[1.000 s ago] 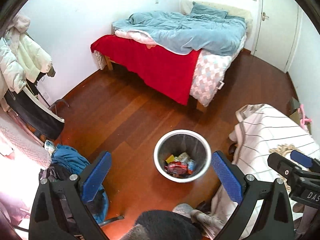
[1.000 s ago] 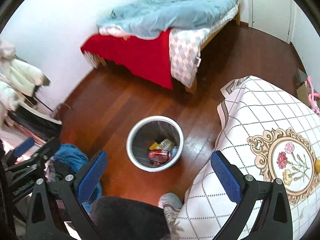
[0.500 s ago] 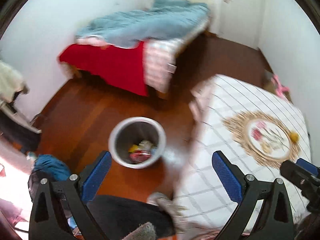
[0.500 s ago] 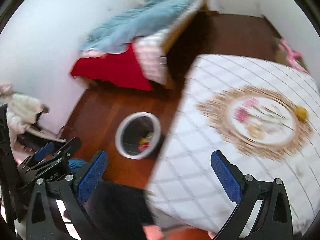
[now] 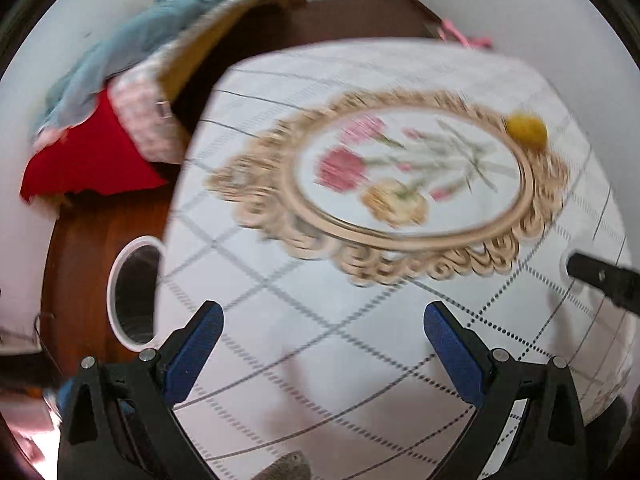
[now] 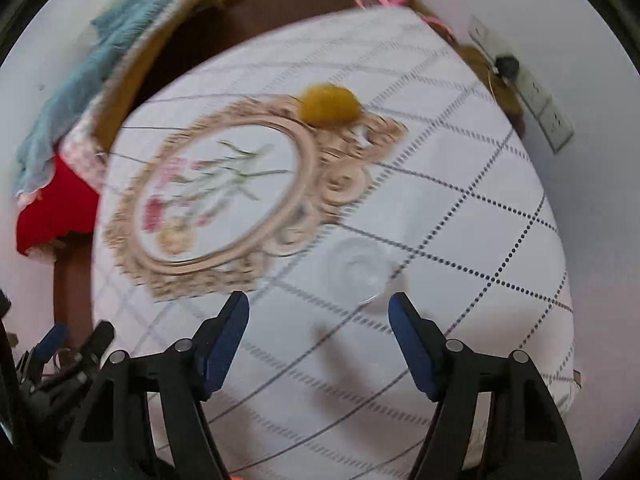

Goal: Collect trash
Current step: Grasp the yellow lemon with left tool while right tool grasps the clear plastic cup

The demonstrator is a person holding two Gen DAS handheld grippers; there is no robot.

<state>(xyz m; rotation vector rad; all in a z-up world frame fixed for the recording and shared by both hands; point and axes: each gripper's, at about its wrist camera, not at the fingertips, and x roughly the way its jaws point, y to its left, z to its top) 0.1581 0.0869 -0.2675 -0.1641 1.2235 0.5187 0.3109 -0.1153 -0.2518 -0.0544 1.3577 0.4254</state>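
The yellow trash lump [image 6: 329,109] lies on the desk [image 6: 460,240], on the medallion's [image 6: 224,196] rim. Right gripper [image 6: 319,320] fingers are closing, empty; left gripper [image 5: 322,330] fingers spread wide, empty. A second ago both faced the bin [image 5: 134,288]; now the desk fills both views.

A home bedroom: rumpled bed [image 5: 120,60] beside a cloth-covered table [image 5: 360,320].

A table [image 6: 460,184] fills the middle. On it, a round fruit-like lump [image 6: 330,106] lies at the far edge of the printed medallion [image 6: 224,196]. A clear glass dish [image 6: 356,270] lies on it nearer. The bin [image 5: 134,288] stands on the floor left of the table, the bed [image 5: 132,80] beyond the bin.
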